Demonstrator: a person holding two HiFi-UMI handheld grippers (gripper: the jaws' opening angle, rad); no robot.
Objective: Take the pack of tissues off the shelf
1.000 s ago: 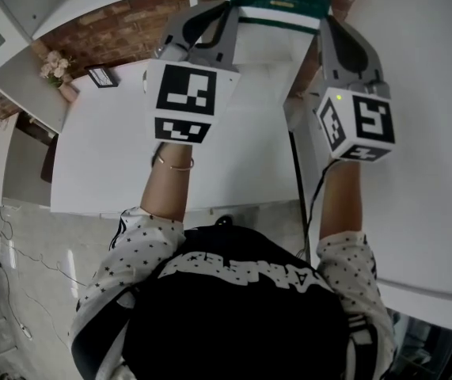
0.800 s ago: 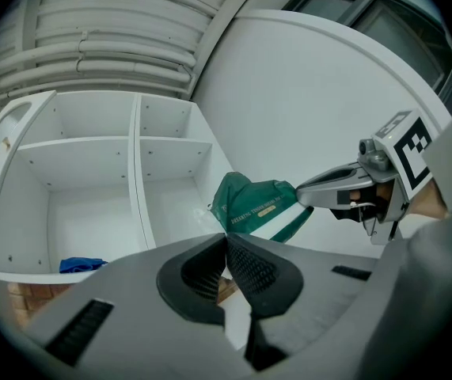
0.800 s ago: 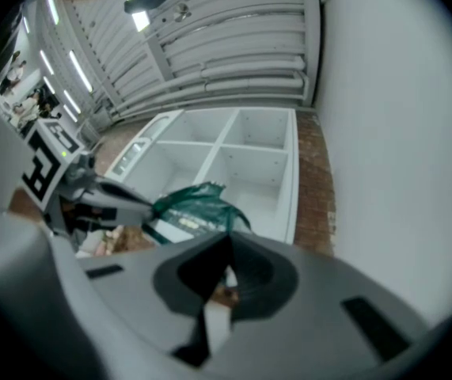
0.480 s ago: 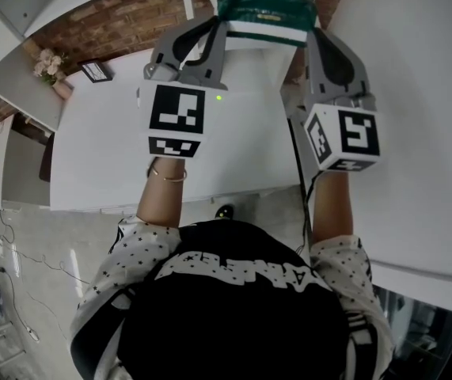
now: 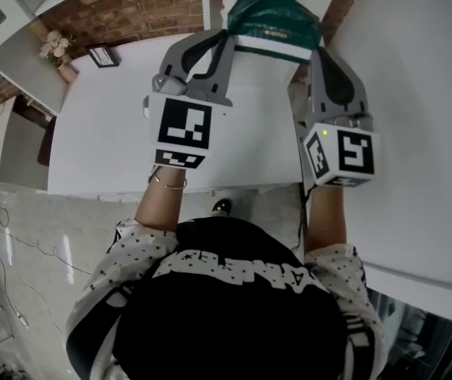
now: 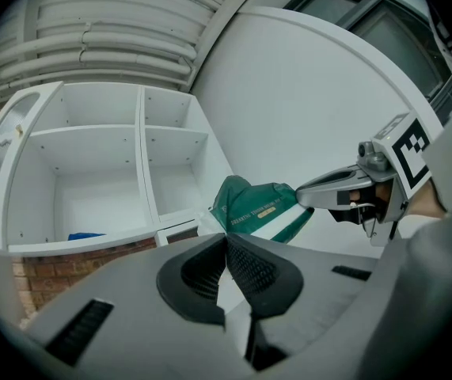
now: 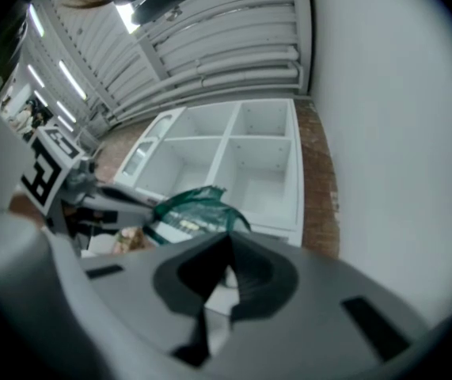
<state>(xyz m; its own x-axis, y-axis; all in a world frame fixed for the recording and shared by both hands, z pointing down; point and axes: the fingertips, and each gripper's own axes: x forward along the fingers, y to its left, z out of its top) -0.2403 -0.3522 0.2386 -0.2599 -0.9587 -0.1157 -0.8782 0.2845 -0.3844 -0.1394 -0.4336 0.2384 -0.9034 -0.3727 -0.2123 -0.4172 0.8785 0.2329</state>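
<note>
Well to the left of the pack of tissues [image 5: 275, 24], a small framed picture [image 5: 101, 54] stood at the far corner of the white tabletop [image 5: 115, 133] that lay below the pack. The left tongs [image 5: 226, 39] were closed tight, tip against tip, with nothing gripped between them. Their outer side pressed against the left end of the pack instead. The pack, dark green with a white band, hung in the air between the two tools, pinched from both ends and carried by that squeeze alone. Behind the pack stood the white shelf [image 6: 140, 157], its compartments bare but for a blue thing [image 6: 85, 235] low down and well to the pack's left. Against the right end of the pack lay the right tongs [image 5: 316, 54], likewise closed on nothing and pushing inward with their side.

The main part of the task looked done. The pack seemed clear of the shelf, out in front of it and above the tabletop, and touched neither as far as the views showed. What was left, by my judgement, was to bring it down, rest it on the tabletop below, and ease both tools away from its ends. The hold carried a risk: a soft pack squeezed between two smooth sides could slip or buckle if the pressure went uneven.
</note>
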